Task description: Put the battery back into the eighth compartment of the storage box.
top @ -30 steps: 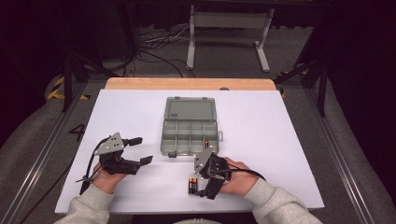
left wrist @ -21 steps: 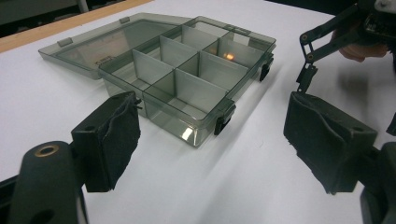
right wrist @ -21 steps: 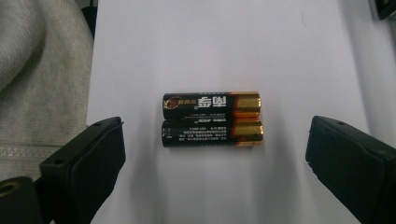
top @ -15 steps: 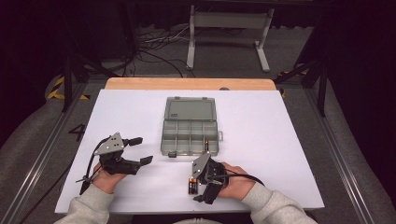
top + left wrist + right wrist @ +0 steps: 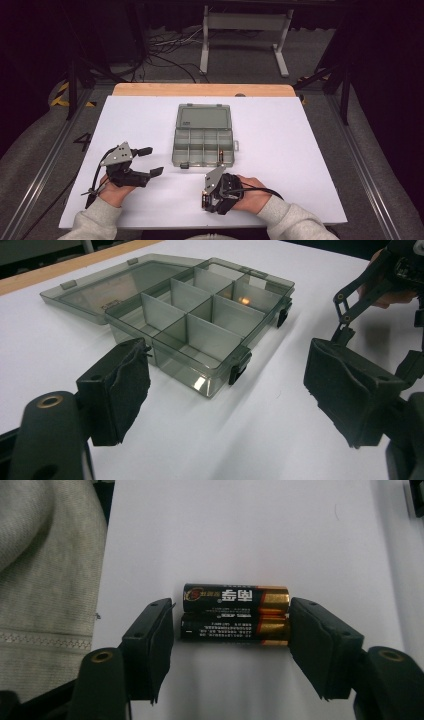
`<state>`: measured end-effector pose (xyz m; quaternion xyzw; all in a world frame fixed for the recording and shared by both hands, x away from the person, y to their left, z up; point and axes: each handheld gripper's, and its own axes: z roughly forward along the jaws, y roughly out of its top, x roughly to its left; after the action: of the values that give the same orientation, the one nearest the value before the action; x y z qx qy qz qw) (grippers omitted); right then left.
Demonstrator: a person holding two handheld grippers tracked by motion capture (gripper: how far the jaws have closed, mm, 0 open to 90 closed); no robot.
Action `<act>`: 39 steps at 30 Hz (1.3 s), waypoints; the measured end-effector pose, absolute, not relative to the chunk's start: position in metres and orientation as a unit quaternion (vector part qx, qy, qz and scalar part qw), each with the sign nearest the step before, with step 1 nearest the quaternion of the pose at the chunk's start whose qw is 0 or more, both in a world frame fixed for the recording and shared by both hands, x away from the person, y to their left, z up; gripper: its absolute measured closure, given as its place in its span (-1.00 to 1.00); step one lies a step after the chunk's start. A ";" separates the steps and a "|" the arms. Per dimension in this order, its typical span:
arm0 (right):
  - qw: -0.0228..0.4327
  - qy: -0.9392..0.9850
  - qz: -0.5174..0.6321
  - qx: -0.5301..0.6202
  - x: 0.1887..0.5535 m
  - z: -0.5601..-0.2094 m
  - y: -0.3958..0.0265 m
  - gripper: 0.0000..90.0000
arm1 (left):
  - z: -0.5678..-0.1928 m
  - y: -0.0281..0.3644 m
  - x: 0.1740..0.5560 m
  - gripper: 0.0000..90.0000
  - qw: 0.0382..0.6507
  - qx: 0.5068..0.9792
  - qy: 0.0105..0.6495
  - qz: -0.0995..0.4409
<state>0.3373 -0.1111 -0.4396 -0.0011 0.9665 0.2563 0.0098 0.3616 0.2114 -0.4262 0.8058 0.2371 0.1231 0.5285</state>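
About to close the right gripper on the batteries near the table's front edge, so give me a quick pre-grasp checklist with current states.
1. Right gripper jaws around both black-and-gold cylindrical batteries: ok; the jaws have just been closing, one at each end of the pair.
2. Pads pressing the batteries: cannot tell; the right pad looks touching, a slight gap shows at the left.
3. Batteries lying flat, side by side: ok.
4. Grey translucent plastic compartment box open, lid back: ok.
5. Free compartments: ok; one battery in box at the right side.
6. Left gripper open, beside the box: ok.

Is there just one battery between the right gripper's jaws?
No, two batteries lie side by side on the table between the right gripper jaws.
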 end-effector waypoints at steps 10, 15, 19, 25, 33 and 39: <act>0.007 0.964 0.265 0.004 0.340 -0.441 -0.114 -0.09 | -0.426 0.212 0.361 -0.58 0.528 0.806 0.237 0.123; 0.008 0.964 0.266 0.005 0.339 -0.439 -0.116 -0.08 | -0.426 0.212 0.361 -0.58 0.528 0.806 0.237 0.123; 0.009 0.962 0.274 0.005 0.339 -0.433 -0.118 -0.08 | -0.426 0.212 0.361 -0.58 0.528 0.806 0.237 0.124; 0.014 0.960 0.281 0.001 0.339 -0.423 -0.122 -0.08 | -0.426 0.211 0.361 -0.58 0.527 0.806 0.237 0.125; 0.024 0.957 0.288 -0.002 0.341 -0.406 -0.125 -0.08 | -0.427 0.211 0.362 -0.58 0.526 0.807 0.238 0.124; 0.031 0.956 0.292 -0.007 0.340 -0.397 -0.125 -0.08 | -0.426 0.211 0.361 -0.58 0.528 0.806 0.238 0.126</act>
<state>0.3404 -0.1248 -0.3966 -0.0067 0.9559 0.2921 0.0315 0.3615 0.2108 -0.4265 0.8058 0.2378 0.1257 0.5275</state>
